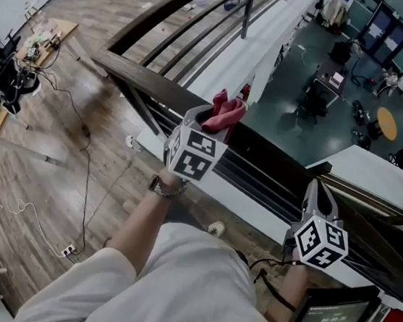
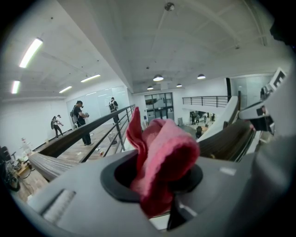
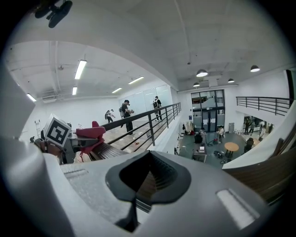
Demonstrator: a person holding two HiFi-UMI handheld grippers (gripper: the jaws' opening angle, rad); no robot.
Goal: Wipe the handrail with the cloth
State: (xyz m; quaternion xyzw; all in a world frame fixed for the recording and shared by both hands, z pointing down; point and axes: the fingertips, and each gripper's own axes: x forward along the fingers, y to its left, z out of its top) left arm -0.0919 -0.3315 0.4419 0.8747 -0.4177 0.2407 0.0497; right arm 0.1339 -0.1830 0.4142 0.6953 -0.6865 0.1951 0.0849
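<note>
Mezzanine handrail (image 1: 142, 78) at far left; my left gripper (image 1: 217, 122) clamps the red cloth (image 1: 226, 110) — my right gripper (image 1: 319, 200), near right, is closed and empty.

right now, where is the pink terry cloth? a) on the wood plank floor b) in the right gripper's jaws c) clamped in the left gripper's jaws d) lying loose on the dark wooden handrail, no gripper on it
c: the left gripper view shows the pink terry cloth bunched between the jaws of the left gripper, while the right gripper holds nothing.
</note>
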